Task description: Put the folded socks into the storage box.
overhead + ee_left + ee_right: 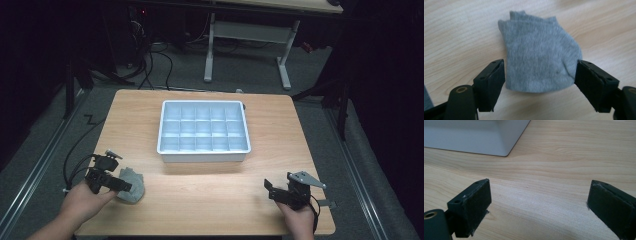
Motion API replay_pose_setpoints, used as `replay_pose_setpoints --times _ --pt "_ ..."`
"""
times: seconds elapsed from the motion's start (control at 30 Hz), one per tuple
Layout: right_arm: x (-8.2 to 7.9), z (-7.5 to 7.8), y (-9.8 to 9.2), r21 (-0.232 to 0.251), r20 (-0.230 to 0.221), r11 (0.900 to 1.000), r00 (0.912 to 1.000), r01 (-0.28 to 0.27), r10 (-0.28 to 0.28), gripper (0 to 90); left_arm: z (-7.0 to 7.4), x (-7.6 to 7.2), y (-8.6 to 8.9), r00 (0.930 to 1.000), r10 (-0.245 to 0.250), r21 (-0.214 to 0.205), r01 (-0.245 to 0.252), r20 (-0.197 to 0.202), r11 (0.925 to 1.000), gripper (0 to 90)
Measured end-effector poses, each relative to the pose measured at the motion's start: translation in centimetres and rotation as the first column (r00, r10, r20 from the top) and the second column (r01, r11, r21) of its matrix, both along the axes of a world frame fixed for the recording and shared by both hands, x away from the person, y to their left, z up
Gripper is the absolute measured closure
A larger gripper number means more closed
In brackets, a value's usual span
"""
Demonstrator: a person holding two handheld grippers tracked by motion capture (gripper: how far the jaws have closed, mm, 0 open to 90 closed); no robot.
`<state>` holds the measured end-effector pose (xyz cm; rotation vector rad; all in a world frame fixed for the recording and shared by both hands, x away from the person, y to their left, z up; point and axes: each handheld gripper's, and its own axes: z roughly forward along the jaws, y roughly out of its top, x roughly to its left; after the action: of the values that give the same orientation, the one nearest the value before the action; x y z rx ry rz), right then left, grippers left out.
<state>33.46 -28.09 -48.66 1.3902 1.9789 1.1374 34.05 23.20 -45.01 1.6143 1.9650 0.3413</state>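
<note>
Wooden tabletop, big and mostly bare – a white divided tray sits mid-table, three rows of compartments, nothing visible in them. Grey folded sock lies flat on the tabletop at the near left corner, well apart from the tray. Left gripper is right over it, fingers apart and straddling the sock's near edge; right-side pad looks to be touching or just beside the cloth, left pad stands just clear, no squeeze yet as far as the left gripper view shows. Right gripper hangs at the near right over bare wood, fingers apart, nothing between them, tray corner well ahead of it. Step in hand reads as picking up the sock. To do it well: push the fingers a bit further in so both folded layers get caught, close on the thick middle rather than the thin edge, lift straight so it doesn't unfold – a loose layer could slip out.
</note>
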Motion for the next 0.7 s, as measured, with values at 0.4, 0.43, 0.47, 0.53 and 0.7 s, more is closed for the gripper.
replay_pose_setpoints --times 0.4,0.43,0.47,0.53,0.7 --pt "0.1 -0.1 0.0 0.000 -0.004 0.9999 0.9999 -0.015 0.015 7.2 -1.6 3.0 -1.4 0.9717 -0.030 0.122 0.060 -0.234 0.9908 26.2" --pt "0.1 -0.1 0.0 -0.003 -0.004 0.9998 0.9998 -0.018 0.018 7.4 -2.0 3.2 -1.6 0.9674 -0.029 0.127 0.063 -0.252 0.9900 25.6" --pt "0.1 -0.1 0.0 -0.003 -0.004 0.9998 0.9998 -0.020 0.020 7.7 -2.3 3.4 -1.7 0.9609 -0.029 0.127 0.066 -0.276 0.9897 24.0" --pt "0.1 -0.1 0.0 -0.005 -0.006 0.9998 0.9998 -0.020 0.020 7.9 -2.9 3.7 -2.1 0.9553 -0.031 0.144 0.076 -0.294 0.9866 20.0" --pt "0.2 -0.1 0.0 -0.006 -0.007 0.9998 0.9998 -0.018 0.018 8.2 -4.1 4.2 -2.4 0.9440 -0.030 0.178 0.093 -0.329 0.9797 21.7"
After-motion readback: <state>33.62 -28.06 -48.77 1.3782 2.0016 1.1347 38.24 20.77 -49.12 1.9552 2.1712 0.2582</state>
